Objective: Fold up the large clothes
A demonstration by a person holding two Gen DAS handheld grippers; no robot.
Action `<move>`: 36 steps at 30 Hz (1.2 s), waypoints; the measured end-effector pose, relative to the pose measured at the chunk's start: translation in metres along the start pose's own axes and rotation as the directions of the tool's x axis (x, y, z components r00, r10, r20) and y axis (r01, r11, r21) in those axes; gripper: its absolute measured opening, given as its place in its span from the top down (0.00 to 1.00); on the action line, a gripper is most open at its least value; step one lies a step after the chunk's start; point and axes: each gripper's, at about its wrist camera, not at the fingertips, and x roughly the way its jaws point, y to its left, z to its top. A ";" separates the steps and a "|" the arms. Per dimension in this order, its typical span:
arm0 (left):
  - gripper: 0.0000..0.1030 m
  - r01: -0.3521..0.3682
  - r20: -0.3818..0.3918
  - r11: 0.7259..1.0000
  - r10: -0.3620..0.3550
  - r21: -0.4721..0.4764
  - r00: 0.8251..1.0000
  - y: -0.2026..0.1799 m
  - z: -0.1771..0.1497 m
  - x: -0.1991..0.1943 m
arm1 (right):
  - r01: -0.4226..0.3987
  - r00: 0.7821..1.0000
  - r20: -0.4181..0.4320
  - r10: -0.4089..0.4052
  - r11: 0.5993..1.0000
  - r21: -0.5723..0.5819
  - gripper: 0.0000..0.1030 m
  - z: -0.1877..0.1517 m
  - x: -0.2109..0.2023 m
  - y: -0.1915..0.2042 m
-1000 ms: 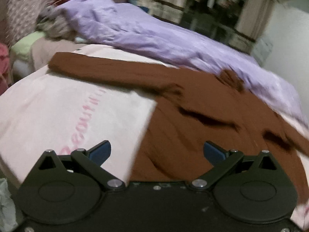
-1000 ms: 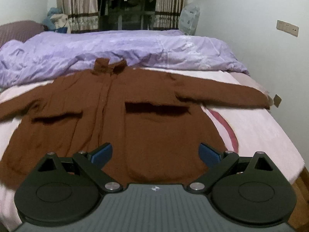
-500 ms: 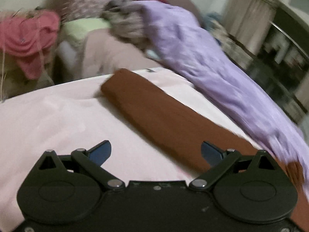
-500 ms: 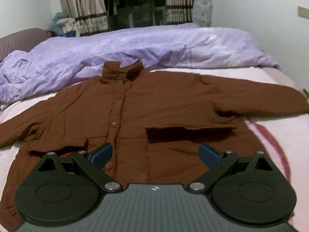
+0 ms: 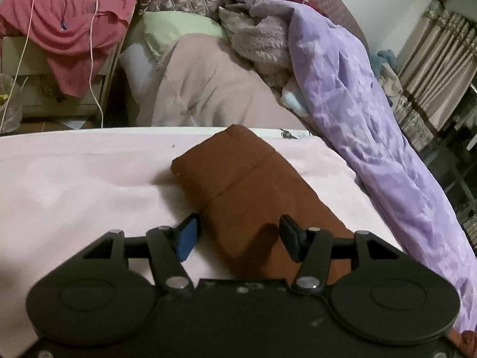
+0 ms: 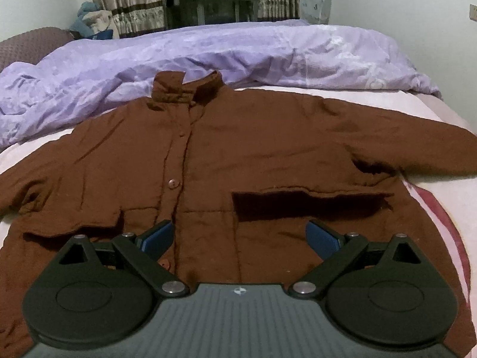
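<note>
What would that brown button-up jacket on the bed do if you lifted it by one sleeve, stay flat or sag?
The brown button-up jacket would probably sag: it lies limp, creased, moulded to the bed. Its sleeve looks padded, so it may bend in soft curves rather than sharp folds. The left gripper, jaws just closing astride that sleeve, would likely drag the body along.

One brown jacket (image 6: 268, 155), one purple duvet (image 6: 208, 53), two buttons (image 6: 173, 183), two grippers (image 5: 237, 234), one green pillow (image 5: 179, 26).
</note>
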 end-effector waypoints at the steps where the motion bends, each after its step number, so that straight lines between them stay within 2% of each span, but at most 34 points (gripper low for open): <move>1: 0.52 -0.004 0.002 1.000 0.004 0.001 1.000 -0.001 0.000 0.001 | 0.001 1.000 -0.004 -0.001 1.000 0.000 0.00 0.000 0.002 0.001; 5: 0.63 0.001 -0.008 1.000 -0.001 -0.019 1.000 -0.002 0.001 0.005 | 0.003 1.000 -0.017 -0.003 1.000 -0.005 0.00 -0.002 0.007 0.002; 7: 0.76 0.009 -0.016 1.000 -0.009 -0.018 1.000 -0.005 0.002 0.007 | 0.008 1.000 -0.021 -0.008 1.000 -0.013 0.00 -0.003 0.009 0.003; 10: 0.85 0.043 -0.022 0.999 -0.043 -0.022 0.999 -0.011 0.003 0.001 | 0.019 0.999 -0.032 -0.020 1.000 -0.025 0.00 -0.004 0.010 0.004; 13: 0.88 0.109 -0.005 0.994 -0.109 0.005 0.994 -0.032 0.005 -0.019 | 0.005 1.000 -0.031 -0.006 1.000 -0.020 0.00 -0.004 0.007 0.000; 16: 0.88 0.206 0.023 0.975 -0.209 0.082 0.978 -0.069 0.002 -0.051 | -0.005 1.000 -0.021 0.004 1.000 -0.011 0.00 -0.004 0.003 -0.005; 18: 0.91 0.305 0.020 0.944 -0.309 0.123 0.951 -0.101 -0.005 -0.075 | -0.017 1.000 -0.017 0.017 1.000 -0.003 0.00 -0.003 0.001 -0.009; 21: 0.92 0.459 -0.014 0.864 -0.466 0.207 0.884 -0.156 -0.025 -0.114 | -0.034 0.999 -0.006 0.034 0.999 0.019 0.00 -0.003 -0.004 -0.017; 22: 0.92 0.501 -0.032 0.831 -0.509 0.243 0.860 -0.176 -0.036 -0.126 | -0.038 0.999 0.000 0.038 0.999 0.026 0.00 -0.003 -0.006 -0.020; 25: 0.92 0.631 -0.133 0.709 -0.625 0.315 0.769 -0.235 -0.085 -0.162 | -0.047 0.999 0.016 0.046 0.998 0.049 0.00 -0.004 -0.012 -0.030; 27: 0.90 0.672 -0.193 0.654 -0.651 0.348 0.734 -0.263 -0.118 -0.176 | -0.051 0.999 0.017 0.050 0.997 0.064 0.00 -0.004 -0.015 -0.037; 28: 0.85 0.670 -0.194 0.647 -0.651 0.363 0.734 -0.268 -0.132 -0.179 | -0.054 0.998 0.017 0.052 0.996 0.072 0.00 -0.005 -0.017 -0.040; 29: 0.76 0.648 -0.174 0.654 -0.639 0.389 0.749 -0.270 -0.144 -0.181 | -0.056 0.998 0.016 0.055 0.995 0.077 0.00 -0.005 -0.018 -0.043; 30: 0.51 0.615 -0.147 0.671 -0.617 0.415 0.773 -0.268 -0.152 -0.180 | -0.059 0.998 0.017 0.058 0.995 0.080 0.00 -0.005 -0.020 -0.046; 31: 0.45 0.573 -0.114 0.696 -0.588 0.433 0.801 -0.262 -0.158 -0.177 | -0.061 0.998 0.020 0.060 0.995 0.079 0.00 -0.005 -0.022 -0.049; 33: 0.46 0.471 -0.061 0.761 -0.499 0.445 0.864 -0.242 -0.158 -0.159 | -0.056 0.998 0.028 0.054 0.996 0.072 0.00 -0.006 -0.024 -0.055; 35: 0.46 0.333 0.000 0.837 -0.369 0.434 0.929 -0.212 -0.148 -0.137 | -0.046 0.999 0.021 0.045 0.996 0.073 0.00 -0.006 -0.021 -0.058; 36: 0.46 0.260 0.040 0.866 -0.305 0.427 0.952 -0.198 -0.140 -0.127 | -0.048 0.999 0.016 0.047 0.996 0.078 0.00 -0.006 -0.019 -0.059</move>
